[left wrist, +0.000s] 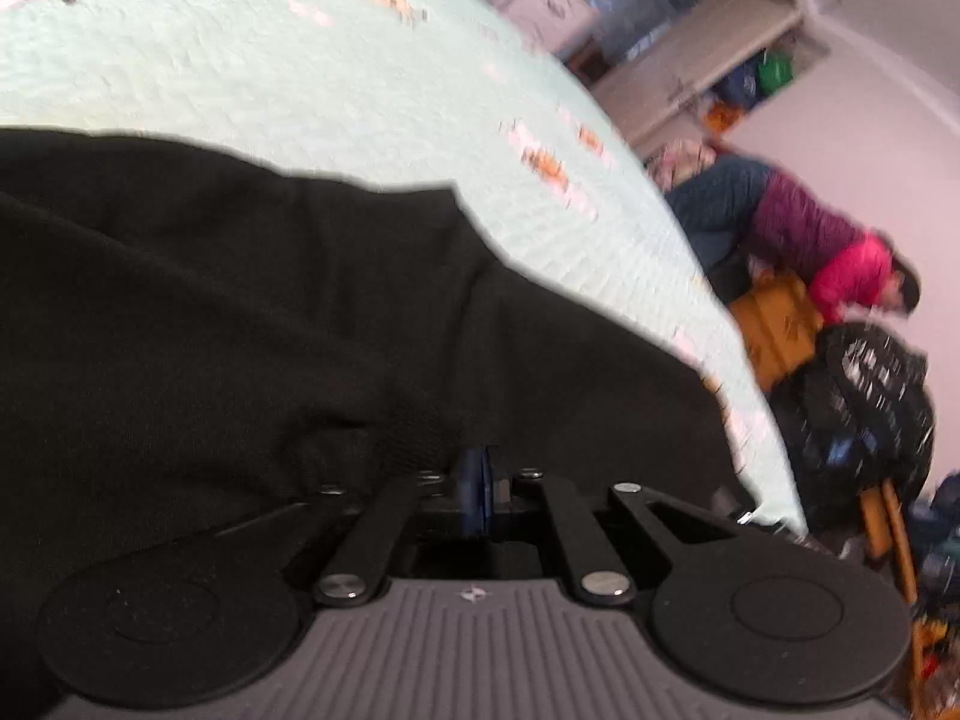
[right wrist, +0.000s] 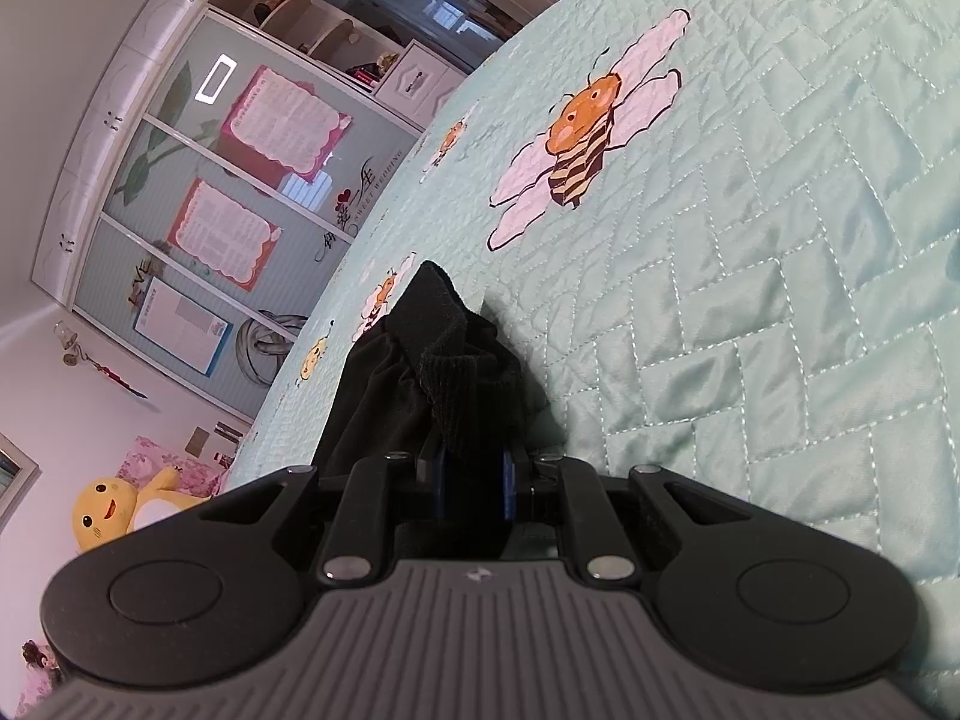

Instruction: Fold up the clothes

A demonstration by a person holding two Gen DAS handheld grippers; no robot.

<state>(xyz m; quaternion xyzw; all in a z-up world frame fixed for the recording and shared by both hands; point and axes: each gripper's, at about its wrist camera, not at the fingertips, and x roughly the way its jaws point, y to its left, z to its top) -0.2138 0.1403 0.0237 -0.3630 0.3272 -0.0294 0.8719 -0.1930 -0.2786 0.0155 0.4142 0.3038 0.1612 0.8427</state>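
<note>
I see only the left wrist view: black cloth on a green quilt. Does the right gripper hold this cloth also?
Observer: Yes. In the right wrist view the right gripper is shut on a ribbed edge of the black garment.
Operator: How does the cloth lie in front of it?
Observer: It stands bunched up just ahead of the jaws, not spread flat.
Operator: Is the quilt free beyond that bunch?
Observer: Yes, the quilt is uncovered there; a large bee print shows whole.

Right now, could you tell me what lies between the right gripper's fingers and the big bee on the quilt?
In the right wrist view, the right gripper is shut on bunched black cloth; beyond it only bare green quilt runs to the bee.
</note>
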